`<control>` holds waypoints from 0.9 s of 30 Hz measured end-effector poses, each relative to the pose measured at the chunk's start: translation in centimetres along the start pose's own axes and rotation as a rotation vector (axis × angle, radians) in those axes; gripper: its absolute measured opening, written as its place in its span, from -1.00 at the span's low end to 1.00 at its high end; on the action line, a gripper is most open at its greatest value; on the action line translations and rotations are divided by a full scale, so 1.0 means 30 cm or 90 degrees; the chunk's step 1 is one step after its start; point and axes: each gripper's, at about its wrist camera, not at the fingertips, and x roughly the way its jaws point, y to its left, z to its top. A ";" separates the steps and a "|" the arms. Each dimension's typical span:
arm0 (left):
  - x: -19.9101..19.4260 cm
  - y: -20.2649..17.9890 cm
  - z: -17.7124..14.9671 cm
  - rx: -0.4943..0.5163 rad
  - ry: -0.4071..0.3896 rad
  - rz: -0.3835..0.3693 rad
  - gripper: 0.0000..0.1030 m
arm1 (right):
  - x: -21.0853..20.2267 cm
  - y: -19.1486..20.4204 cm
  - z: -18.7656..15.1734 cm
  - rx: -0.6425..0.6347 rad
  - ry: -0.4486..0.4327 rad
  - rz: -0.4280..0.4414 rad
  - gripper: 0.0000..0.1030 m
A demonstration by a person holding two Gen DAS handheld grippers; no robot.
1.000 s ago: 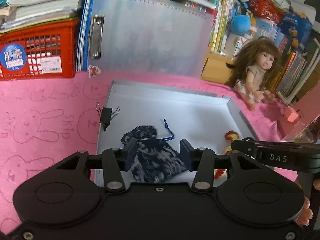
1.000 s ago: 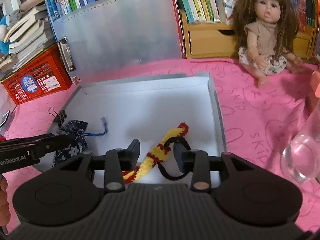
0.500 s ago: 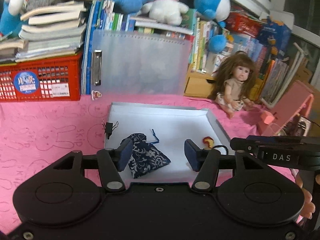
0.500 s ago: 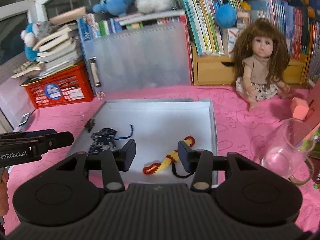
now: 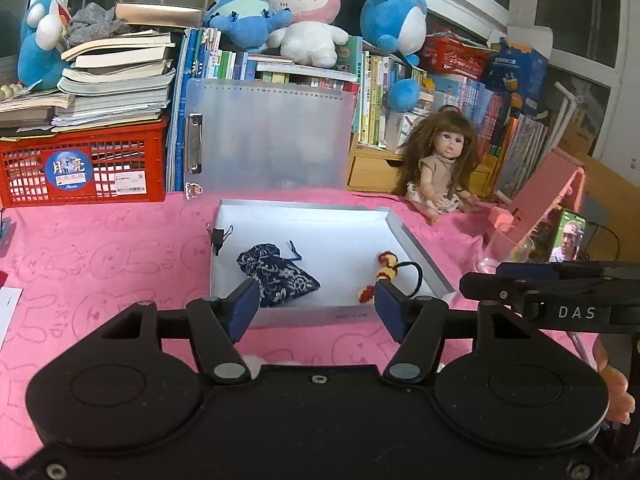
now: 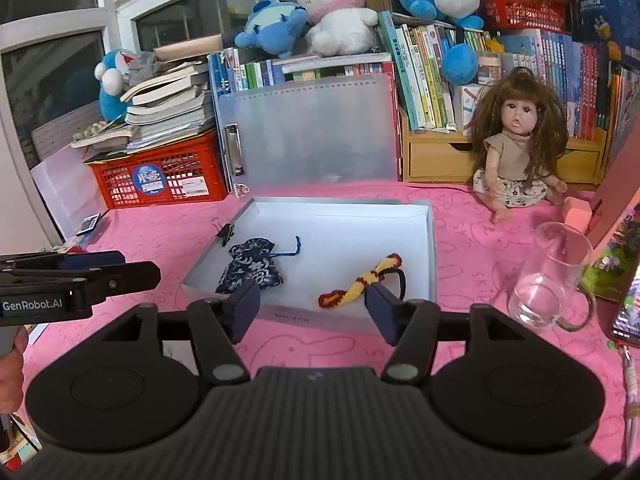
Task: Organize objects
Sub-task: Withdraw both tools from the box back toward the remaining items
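Left gripper (image 5: 314, 304): jaws just opened, nothing held. Blue pouch (image 5: 276, 272) is seen at eight o'clock in the white tray (image 5: 416, 248); knitted hair tie (image 6: 360, 282) at four o'clock. Right gripper (image 6: 312, 306): jaws just widened, likewise empty. Both are best backed clear of the tray rim, jaws kept apart, contents left undisturbed.

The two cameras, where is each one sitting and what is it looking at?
Left wrist: sits on the left tool, looks forward and down at the tray; its open fingers, the right tool and some fingers show.
Right wrist: sits on the right tool, same way, with the glass nearby; the left tool shows.
Both share the pouch, hair tie and doll.
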 end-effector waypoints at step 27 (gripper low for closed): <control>-0.019 0.067 -0.217 -0.020 0.053 0.040 0.31 | -0.056 0.002 -0.218 -0.033 0.041 -0.038 0.54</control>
